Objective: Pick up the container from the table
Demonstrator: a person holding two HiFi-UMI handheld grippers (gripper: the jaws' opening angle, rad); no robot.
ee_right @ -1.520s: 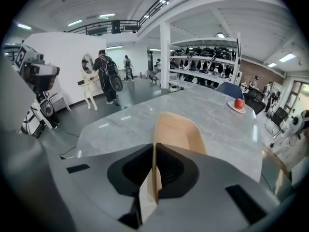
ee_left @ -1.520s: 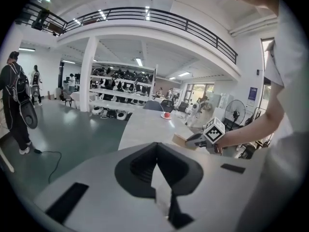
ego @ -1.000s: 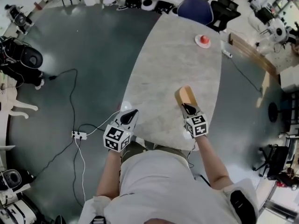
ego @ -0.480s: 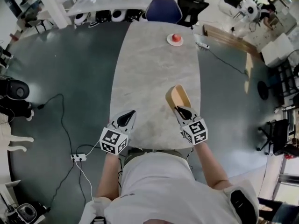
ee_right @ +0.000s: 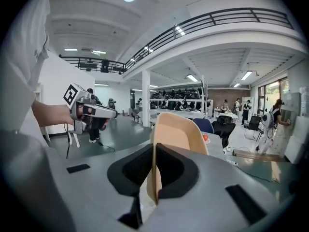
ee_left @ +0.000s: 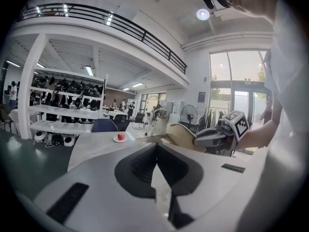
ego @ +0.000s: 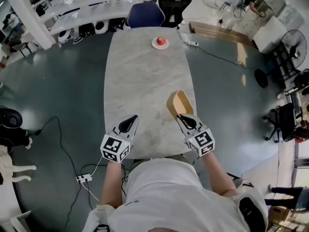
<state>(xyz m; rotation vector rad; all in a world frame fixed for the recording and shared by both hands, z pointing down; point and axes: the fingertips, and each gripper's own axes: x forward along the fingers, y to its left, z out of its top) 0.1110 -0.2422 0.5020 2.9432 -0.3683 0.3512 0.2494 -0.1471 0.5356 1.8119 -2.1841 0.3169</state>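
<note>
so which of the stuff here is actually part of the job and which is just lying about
Part of the job:
- tan curved plastic container, pinched by its wall in the right claw
- grey stone-look table

Just lying about:
- red round object on a small white plate, at the table's far end
- blue office chair
- white power strip on the floor
- left claw, shut and empty

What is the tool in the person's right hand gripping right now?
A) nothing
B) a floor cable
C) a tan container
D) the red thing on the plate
C: the right gripper has its jaws closed on one wall of the tan container, seen edge-on between them in the right gripper view.
</note>
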